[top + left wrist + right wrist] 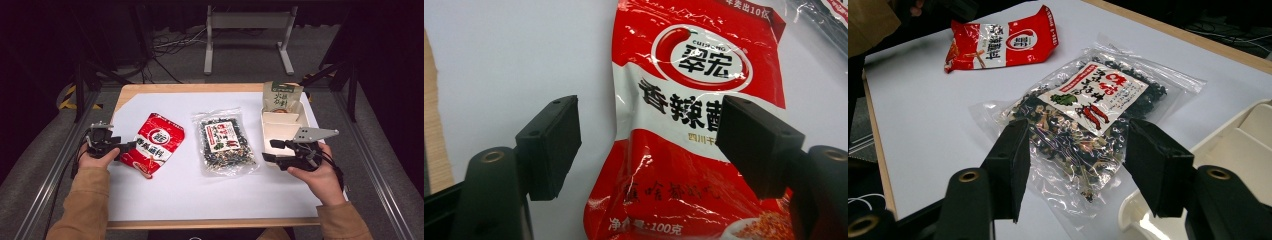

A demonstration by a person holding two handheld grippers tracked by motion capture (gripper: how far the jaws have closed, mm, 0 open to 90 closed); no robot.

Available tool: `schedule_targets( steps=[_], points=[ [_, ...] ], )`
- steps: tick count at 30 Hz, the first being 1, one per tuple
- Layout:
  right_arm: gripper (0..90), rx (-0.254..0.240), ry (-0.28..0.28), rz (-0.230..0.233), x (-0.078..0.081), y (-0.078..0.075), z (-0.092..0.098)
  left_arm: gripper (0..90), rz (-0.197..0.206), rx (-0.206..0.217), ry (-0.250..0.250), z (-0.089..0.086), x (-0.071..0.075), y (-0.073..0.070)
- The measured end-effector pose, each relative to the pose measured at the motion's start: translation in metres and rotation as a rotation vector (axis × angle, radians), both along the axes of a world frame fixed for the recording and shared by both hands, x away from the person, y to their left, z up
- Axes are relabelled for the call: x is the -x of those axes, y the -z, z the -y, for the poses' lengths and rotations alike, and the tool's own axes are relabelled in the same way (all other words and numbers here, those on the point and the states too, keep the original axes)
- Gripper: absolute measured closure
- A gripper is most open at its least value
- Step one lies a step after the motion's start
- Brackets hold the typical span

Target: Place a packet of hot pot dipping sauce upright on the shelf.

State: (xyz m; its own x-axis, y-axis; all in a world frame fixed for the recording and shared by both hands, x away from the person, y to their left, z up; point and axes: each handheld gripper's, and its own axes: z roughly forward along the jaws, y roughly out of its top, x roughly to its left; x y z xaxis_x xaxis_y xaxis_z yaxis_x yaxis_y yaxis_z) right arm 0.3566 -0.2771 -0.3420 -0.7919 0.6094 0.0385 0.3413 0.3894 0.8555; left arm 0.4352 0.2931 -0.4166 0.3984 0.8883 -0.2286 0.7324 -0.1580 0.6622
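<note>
The glossy red-and-white foil seasoning pouch point(154, 145) lay left of centre in the high view, likely light, crinkly, slippery; best pinched at its edge. Left tool point(649, 145) gaped wide around it; right tool point(1075, 165) also wide.

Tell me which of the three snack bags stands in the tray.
The tan paper bag with the green label, upright in the white divided tray; the other two lie flat.

**Three packets, one tray, two grippers**

The table held three snack packets: one red packet point(156, 145), one clear bag of dark dried mix point(225, 141) and one tan pouch point(282, 96). There was one white divided tray point(280, 125). Two grippers were present, left gripper point(126, 148) and right gripper point(269, 150).
</note>
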Motion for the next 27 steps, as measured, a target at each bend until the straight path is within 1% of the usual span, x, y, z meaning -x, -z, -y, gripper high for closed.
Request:
schedule_targets(
  steps=[3,6,7,8,10,13,15,16,17,19,20,22,24,26,27],
  points=[
    [43.3,0.002,0.0,0.0,0.0,0.001,0.0,26.7,-0.035,0.019,0.014,-0.001,-0.004,0.005],
    [43.0,0.003,-0.001,-0.001,0.0,0.001,-0.001,28.5,-0.054,0.036,0.013,-0.002,-0.007,0.01],
    [43.0,0.003,-0.001,-0.001,0.0,0.001,-0.001,29.1,-0.054,0.036,0.013,-0.002,-0.007,0.01],
    [42.9,0.005,-0.003,-0.002,-0.001,0.002,-0.002,29.1,-0.066,0.041,0.016,-0.002,-0.008,0.011],
    [42.6,0.007,-0.004,-0.001,0.0,0.002,-0.002,30.7,-0.074,0.051,0.017,-0.002,-0.01,0.013],
    [42.3,0.008,-0.004,0.0,-0.001,0.002,-0.003,34.5,-0.099,0.055,0.018,-0.001,-0.012,0.016],
    [42.2,0.008,-0.005,-0.001,0.0,0.003,-0.003,39.4,-0.125,0.05,0.038,0.0,-0.013,0.019],
    [42.0,0.008,-0.006,-0.001,0.0,0.003,-0.003,40.1,-0.141,0.048,0.047,0.001,-0.014,0.021],
    [42.0,0.008,-0.006,-0.001,0.0,0.003,-0.003,41.1,-0.152,0.058,0.051,0.001,-0.014,0.022],
    [42.0,0.008,-0.006,0.0,0.0,0.003,-0.003,42.6,-0.152,0.068,0.054,0.002,-0.014,0.023],
    [41.9,0.008,-0.006,0.0,0.0,0.003,-0.003,44.7,-0.152,0.08,0.051,0.002,-0.014,0.024],
    [41.7,0.009,-0.006,0.001,0.0,0.003,-0.003,49.0,-0.156,0.089,0.046,0.003,-0.013,0.024],
    [41.6,0.01,-0.007,0.001,0.0,0.003,-0.003,54.7,-0.145,0.086,0.045,0.004,-0.011,0.023],
    [41.5,0.012,-0.009,0.002,0.0,0.003,-0.004,59.4,-0.133,0.074,0.045,0.006,-0.009,0.022],
    [41.5,0.012,-0.01,0.002,-0.001,0.004,-0.004,61.9,-0.122,0.061,0.045,0.007,-0.008,0.02]
  ],
)
